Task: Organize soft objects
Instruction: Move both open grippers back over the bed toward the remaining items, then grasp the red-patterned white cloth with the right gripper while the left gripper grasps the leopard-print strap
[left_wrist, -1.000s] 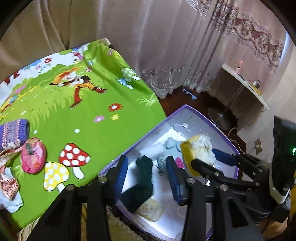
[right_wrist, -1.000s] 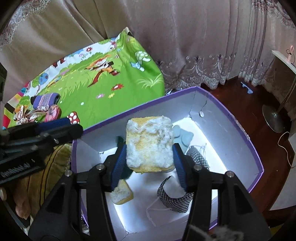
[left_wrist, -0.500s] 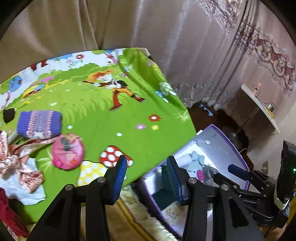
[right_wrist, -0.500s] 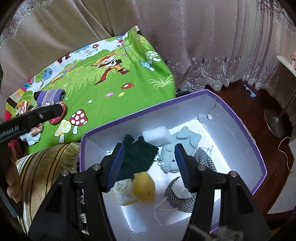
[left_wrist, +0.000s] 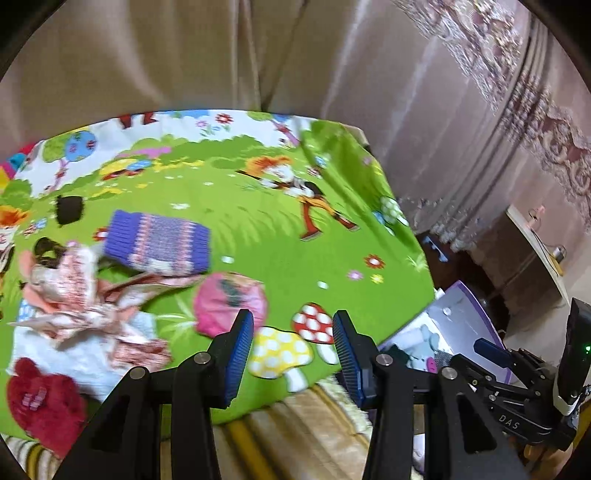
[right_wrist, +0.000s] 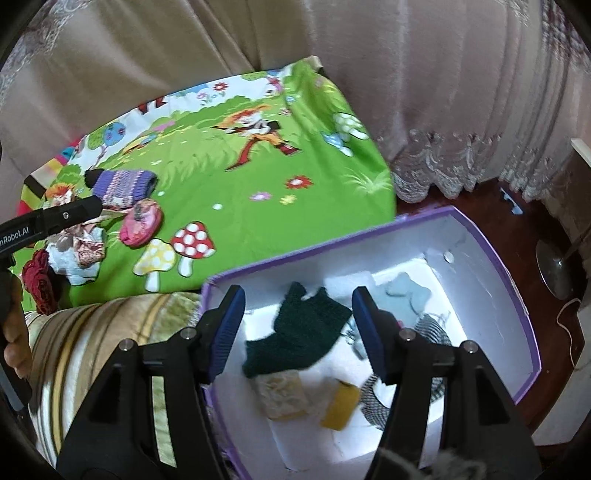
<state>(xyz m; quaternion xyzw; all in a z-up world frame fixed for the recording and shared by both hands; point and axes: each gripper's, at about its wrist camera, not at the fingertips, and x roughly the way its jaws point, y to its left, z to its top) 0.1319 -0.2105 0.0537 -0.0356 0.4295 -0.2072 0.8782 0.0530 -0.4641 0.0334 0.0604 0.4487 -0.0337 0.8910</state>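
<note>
From the left wrist camera, the left gripper (left_wrist: 291, 354) hangs over the near edge of a bright green cartoon sheet (left_wrist: 258, 236). Its two blue fingers (left_wrist: 240, 354) stand apart with nothing between them. Soft things lie on the sheet ahead and to the left — a purple striped knit piece (left_wrist: 159, 245), a round pink pouch (left_wrist: 229, 302), a crumpled flowery cloth (left_wrist: 85, 291) and a fuzzy red thing (left_wrist: 44, 402) at the near left. Low on the right, a corner of the purple box (left_wrist: 469, 310) shows, with the right gripper (left_wrist: 491, 350) reaching over it.

From the right wrist camera, the right gripper (right_wrist: 297, 332) hangs above the purple box (right_wrist: 498, 254). Its jaws are opening, and nothing is held between them. Inside the white box lie a dark green knit glove (right_wrist: 299, 328), a pale blue soft toy (right_wrist: 406, 295), a checkered cloth (right_wrist: 432, 328), a cream sponge (right_wrist: 282, 393) and a yellow sponge (right_wrist: 340, 404) — the two sponges just beside each other. The box sits next to the green sheet (right_wrist: 258, 192), where the purple knit piece (right_wrist: 125, 184) and pink pouch (right_wrist: 142, 221) rest near the left gripper (right_wrist: 74, 214).
</note>
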